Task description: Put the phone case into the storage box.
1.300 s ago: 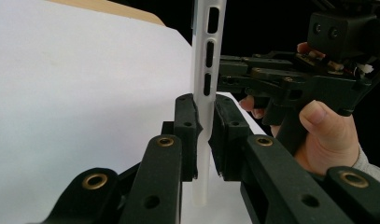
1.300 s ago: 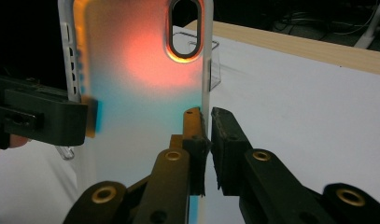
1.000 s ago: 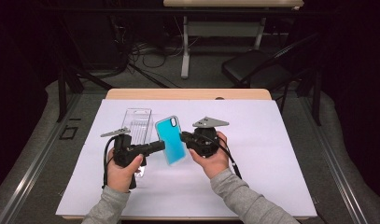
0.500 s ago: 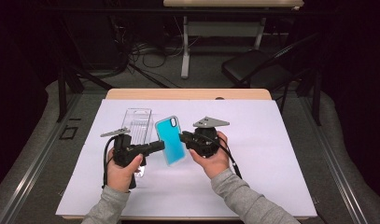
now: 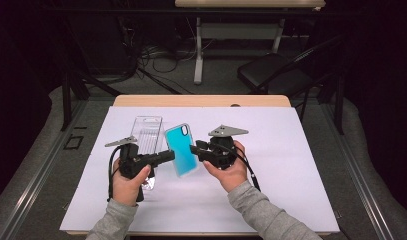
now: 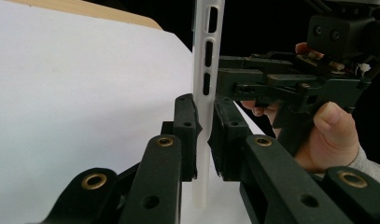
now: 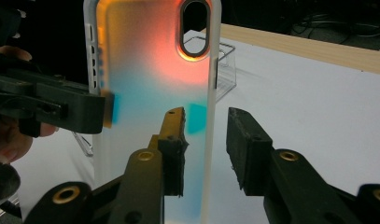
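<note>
A teal phone case (image 5: 181, 149) with a frosted back (image 7: 150, 84) is held on edge above the white sheet, between the two grippers. My left gripper (image 5: 170, 156) is shut on its lower side edge (image 6: 207, 70), with both pads pressed on the rim (image 6: 205, 135). My right gripper (image 5: 193, 149) straddles the opposite edge. Its jaws (image 7: 204, 140) have just been opening, and a gap shows between the right pad (image 7: 241, 144) and the case. In the left gripper view, the right gripper (image 6: 271, 84) sits just past the case.
A clear plastic box (image 5: 147, 132) lies on the white sheet (image 5: 301, 165) behind the left hand, also seen past the case (image 7: 222, 65). The wooden table edge (image 5: 201, 100) runs along the far side. A dark chair (image 5: 271, 75) stands beyond it.
</note>
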### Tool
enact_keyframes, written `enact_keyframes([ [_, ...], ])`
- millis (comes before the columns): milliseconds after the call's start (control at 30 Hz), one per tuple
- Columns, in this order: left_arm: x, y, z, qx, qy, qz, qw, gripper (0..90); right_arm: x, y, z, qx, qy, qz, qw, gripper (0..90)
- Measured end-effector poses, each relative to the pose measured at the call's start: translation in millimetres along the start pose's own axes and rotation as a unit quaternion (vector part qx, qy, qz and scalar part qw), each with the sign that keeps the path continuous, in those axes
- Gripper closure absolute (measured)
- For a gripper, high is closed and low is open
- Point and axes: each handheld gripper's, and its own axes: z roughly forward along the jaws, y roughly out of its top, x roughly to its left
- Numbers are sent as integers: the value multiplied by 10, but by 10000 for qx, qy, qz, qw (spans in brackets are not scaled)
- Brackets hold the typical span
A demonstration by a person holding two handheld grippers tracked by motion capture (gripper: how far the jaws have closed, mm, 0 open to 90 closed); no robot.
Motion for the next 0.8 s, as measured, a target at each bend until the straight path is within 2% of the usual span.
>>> enact_keyframes([
  [167,-4,5,-13,-15,-1,-6,10000,814,-7,-3,-21,-22,56,-61,10000,621],
  [400,-6,14,-32,21,-71,93,9999,814,-5,-2,-48,2,129,-146,9998,563],
  [800,-30,33,-64,54,-149,218,9996,814,-25,3,-133,24,302,-136,9994,539],
])
